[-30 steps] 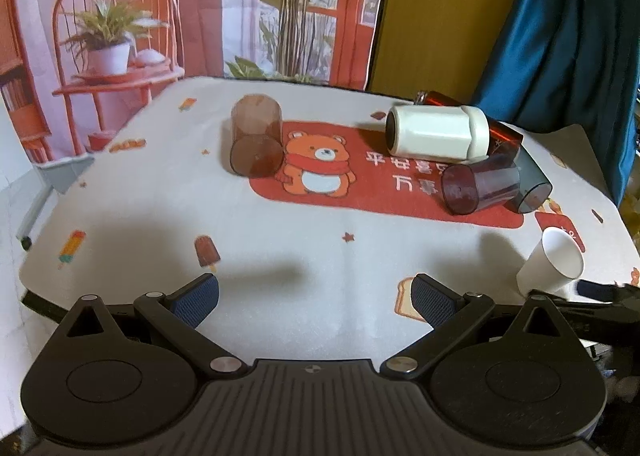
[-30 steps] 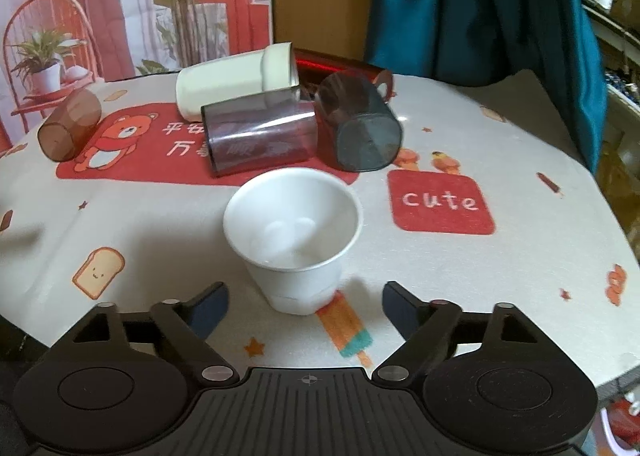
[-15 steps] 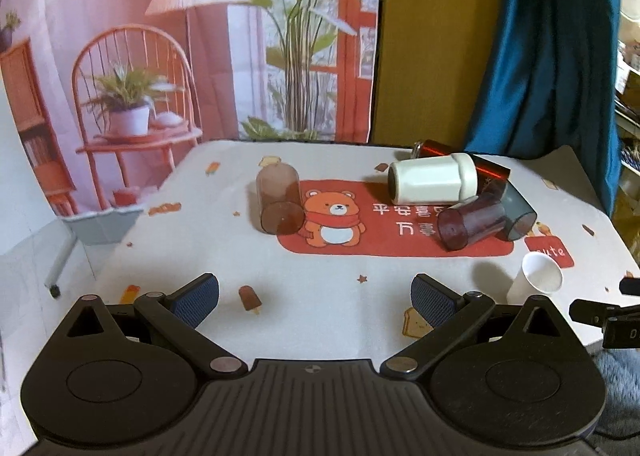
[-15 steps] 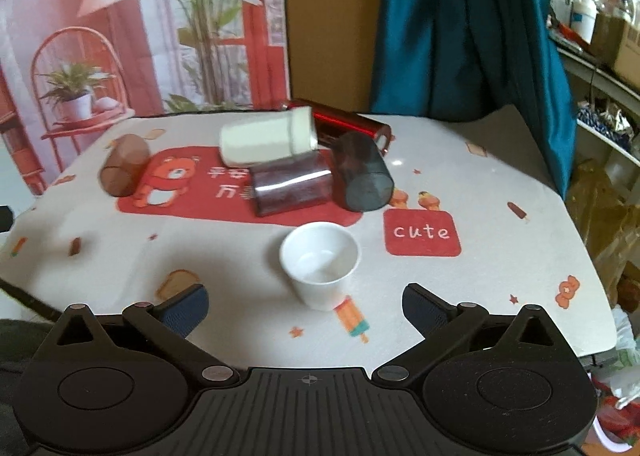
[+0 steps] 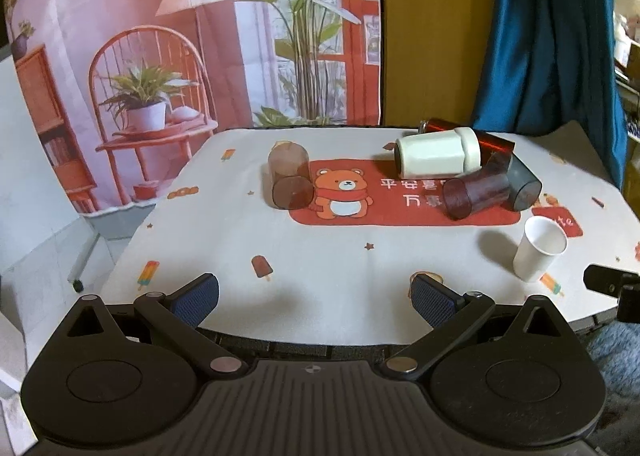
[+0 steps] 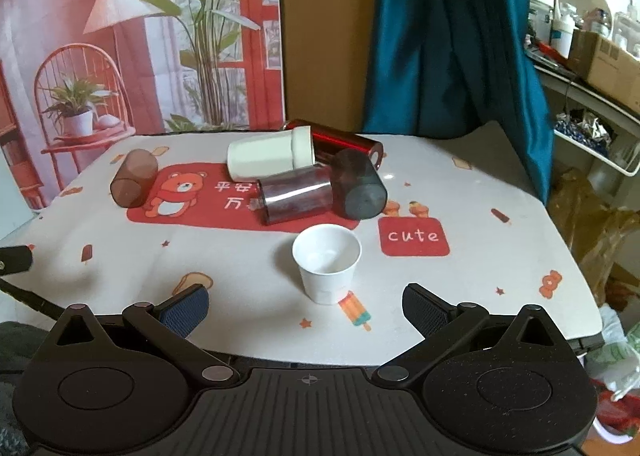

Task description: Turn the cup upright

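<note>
A white paper cup (image 6: 327,269) stands upright, mouth up, on the table near its front edge; it also shows in the left wrist view (image 5: 539,248). My right gripper (image 6: 306,308) is open and empty, just short of the cup at the table's front edge. My left gripper (image 5: 315,296) is open and empty at the front edge, well left of the cup. The right gripper's tip shows at the right edge of the left wrist view (image 5: 608,284).
Several cups lie on their sides further back: a brown tumbler (image 6: 134,178), a cream cup (image 6: 270,154), a red cylinder (image 6: 344,140), a dark purple tumbler (image 6: 296,196) and a grey tumbler (image 6: 358,186). The patterned tablecloth (image 6: 480,276) covers the table. A blue curtain (image 6: 440,36) hangs behind.
Both grippers have pulled back from the table toward its front edge. The white cup stays upright where it stood, now farther from the right gripper.
</note>
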